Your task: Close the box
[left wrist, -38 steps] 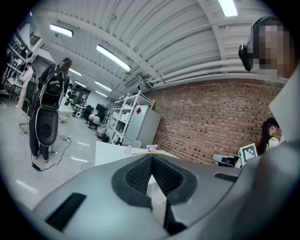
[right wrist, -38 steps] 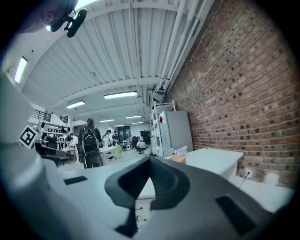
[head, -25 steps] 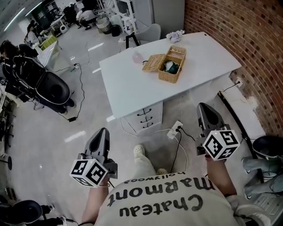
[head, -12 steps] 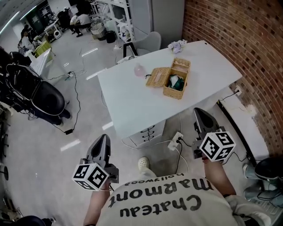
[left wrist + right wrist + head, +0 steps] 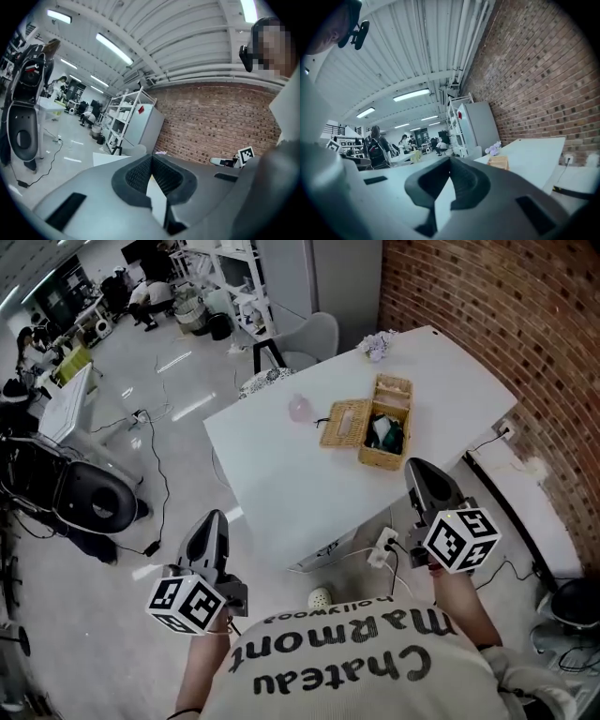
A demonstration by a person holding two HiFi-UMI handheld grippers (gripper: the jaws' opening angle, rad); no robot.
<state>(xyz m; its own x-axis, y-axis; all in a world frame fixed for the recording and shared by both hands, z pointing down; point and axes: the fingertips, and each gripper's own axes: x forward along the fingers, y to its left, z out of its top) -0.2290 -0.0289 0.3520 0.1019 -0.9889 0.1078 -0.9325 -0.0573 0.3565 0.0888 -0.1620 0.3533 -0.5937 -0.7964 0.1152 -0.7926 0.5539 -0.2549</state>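
An open wicker box [image 5: 385, 434] stands on the white table [image 5: 309, 484], its lid [image 5: 346, 423] folded flat to the left and dark green things inside. In the right gripper view the wicker box [image 5: 498, 162] shows small on the table [image 5: 534, 157] ahead. My left gripper [image 5: 208, 532] hangs over the floor short of the table's near edge, jaws together, nothing held. My right gripper [image 5: 423, 474] sits at the table's near right edge, below the box and apart from it, jaws shut and empty. Both point up and forward.
A pale pink object [image 5: 299, 409] lies on the table left of the lid; a crumpled lilac cloth [image 5: 378, 345] sits at the far corner. A grey chair [image 5: 305, 334] stands behind the table. A brick wall [image 5: 487, 324] runs along the right. Cables and a power strip [image 5: 382, 550] lie below.
The table and box have come closer and lower in the head view as the person walked forward. Both grippers keep their pose, jaws unchanged.
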